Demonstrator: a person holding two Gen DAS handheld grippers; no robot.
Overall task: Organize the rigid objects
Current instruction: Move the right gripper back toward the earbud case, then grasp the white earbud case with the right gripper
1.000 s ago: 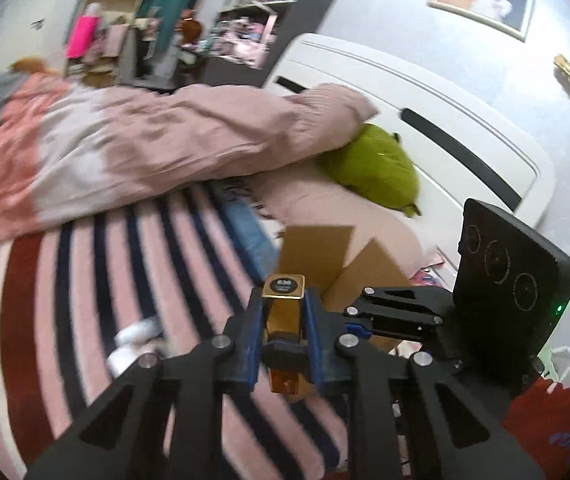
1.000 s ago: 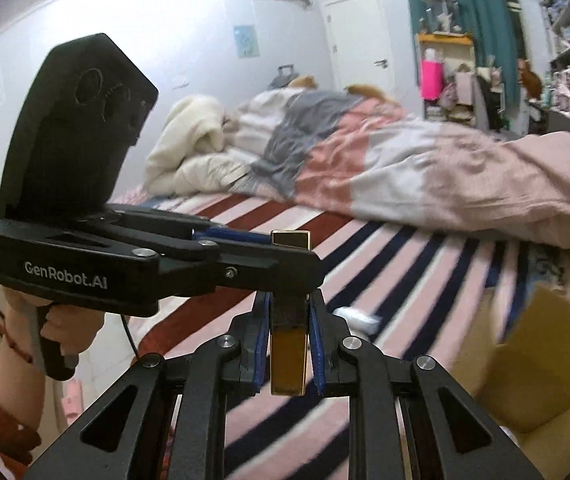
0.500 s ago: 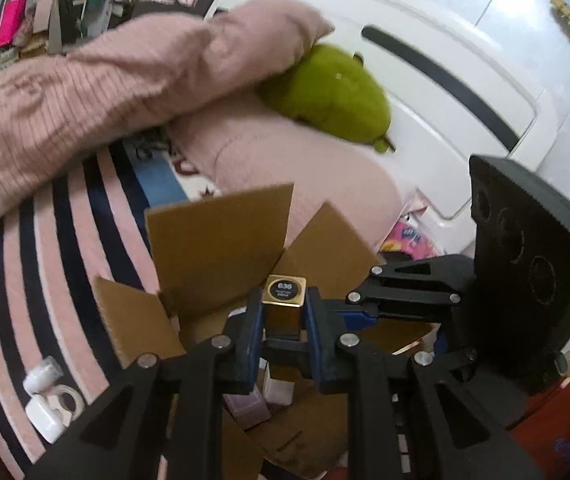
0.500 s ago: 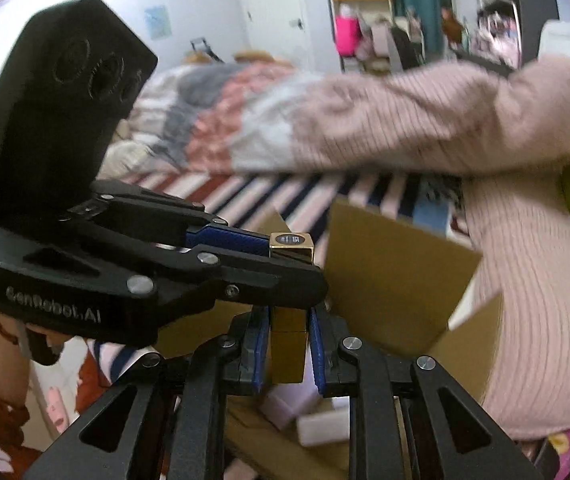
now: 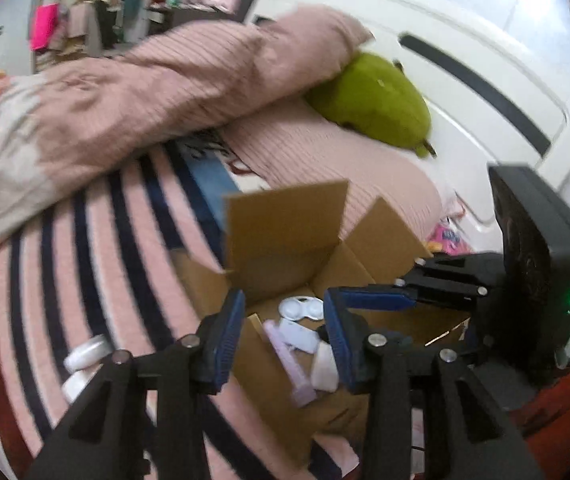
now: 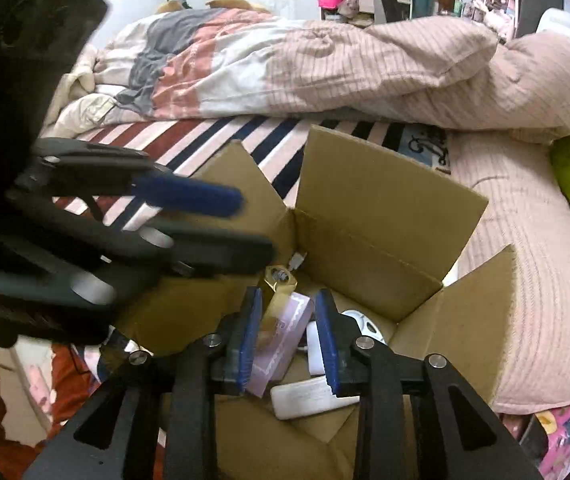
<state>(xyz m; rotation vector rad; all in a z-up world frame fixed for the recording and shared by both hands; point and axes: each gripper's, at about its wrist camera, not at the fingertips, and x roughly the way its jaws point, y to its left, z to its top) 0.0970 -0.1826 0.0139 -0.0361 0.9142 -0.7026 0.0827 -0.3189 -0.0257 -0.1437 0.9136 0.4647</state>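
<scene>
An open cardboard box (image 5: 285, 224) (image 6: 385, 208) stands on the striped bed. My left gripper (image 5: 283, 316) is open and empty above the box. My right gripper (image 6: 289, 320) is open over the box. The gold tube (image 6: 279, 292) lies tilted inside the box, just beyond the right fingertips, free of the pads. The box also holds a white lens case (image 5: 300, 307), a lilac carton (image 6: 281, 344) and a white flat case (image 6: 309, 400). The left gripper body (image 6: 85, 232) crosses the right wrist view at left.
Two white round cases (image 5: 85, 356) lie on the striped sheet left of the box. A pink duvet (image 6: 365, 68) and a green plush (image 5: 377, 104) lie behind it. The white headboard (image 5: 465, 60) stands beyond. The bed edge is close on the right.
Both grippers were shut on the gold tube. Both have opened, and the tube has dropped into the box. The left gripper has drawn apart from the right one.
</scene>
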